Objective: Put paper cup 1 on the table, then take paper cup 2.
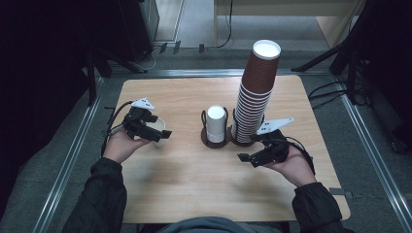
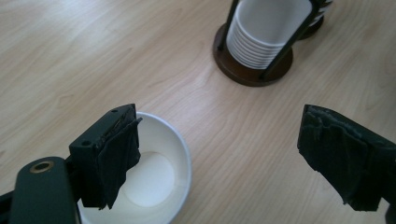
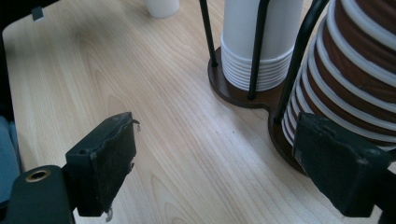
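Left hand-held gripper (image 2: 219, 158), jaws apart, hangs over a loose white cup (image 2: 156, 179) standing mouth-up on the bench (image 1: 184, 170), left of the cup holder (image 1: 228, 141); one jaw dips inside its rim. Right hand-held gripper (image 3: 215, 163) stands open, empty, beside the holder.

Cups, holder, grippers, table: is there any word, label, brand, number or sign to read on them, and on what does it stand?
None can be read.
Brown cups: plain, no print.
White cups: plain.
Loose white cup: plain.
Holder base: no label.
Table: bare wood grain.
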